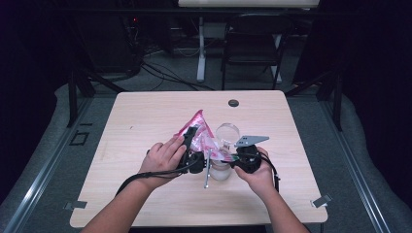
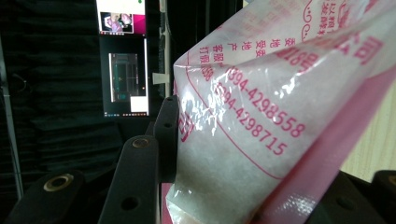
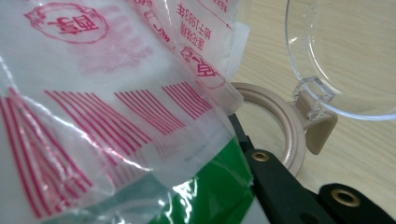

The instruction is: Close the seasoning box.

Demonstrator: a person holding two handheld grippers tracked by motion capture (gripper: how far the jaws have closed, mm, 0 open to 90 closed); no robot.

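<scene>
Pale wooden table [image 1: 145, 121], person's side at the near edge. Pink-and-clear printed plastic bag of white granules [image 1: 200, 131] is held up off the table near its middle, tilted, one corner pointing toward the far edge. Left gripper [image 1: 190, 141] is clamped on the bag: in the left gripper view a black jaw presses flat against the bag's side [image 2: 261, 140], with red printed digits and characters across the film. Right gripper [image 1: 232, 158] is closed on the bag's lower end; the right gripper view shows the film [image 3: 93, 116], with its red barcode stripes and a green patch, bunched over that gripper's black jaw. Just beside the bag, toward the right edge, stands a clear round jar with a beige rim [image 1: 221, 170]; its clear hinged lid [image 1: 228, 131] is swung open. In the right gripper view the bag's edge overlaps the beige rim [image 3: 285, 126]; whether it touches cannot be told. A thin metal rod [image 1: 207, 175] lies just left of the jar.
</scene>
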